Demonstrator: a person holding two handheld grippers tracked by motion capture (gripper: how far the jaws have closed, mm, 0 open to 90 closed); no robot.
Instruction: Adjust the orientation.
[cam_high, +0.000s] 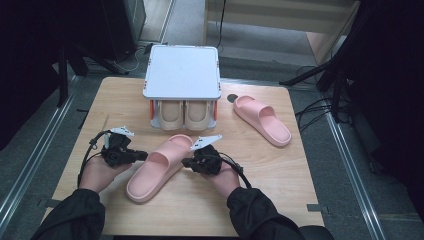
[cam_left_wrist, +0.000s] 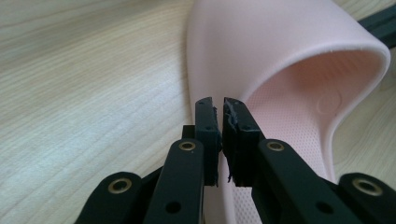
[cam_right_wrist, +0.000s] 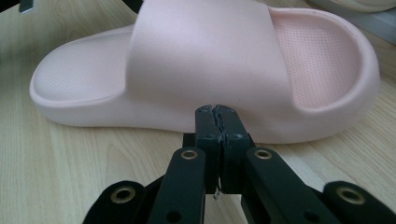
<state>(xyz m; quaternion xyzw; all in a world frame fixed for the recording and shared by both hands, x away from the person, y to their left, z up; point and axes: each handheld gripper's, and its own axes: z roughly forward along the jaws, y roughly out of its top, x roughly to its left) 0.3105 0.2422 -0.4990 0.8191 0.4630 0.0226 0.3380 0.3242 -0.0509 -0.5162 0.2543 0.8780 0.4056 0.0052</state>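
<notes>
a second pink slipper (cam_high: 262, 120) lies right of a white-topped rack (cam_high: 182, 72) holding two beige slippers (cam_high: 184, 115).

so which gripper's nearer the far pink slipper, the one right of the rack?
Right. The right gripper sits shut at the near slipper's right flank, on the side toward the far pink slipper. The left gripper, shut, is across the near slipper, farther away.
</notes>
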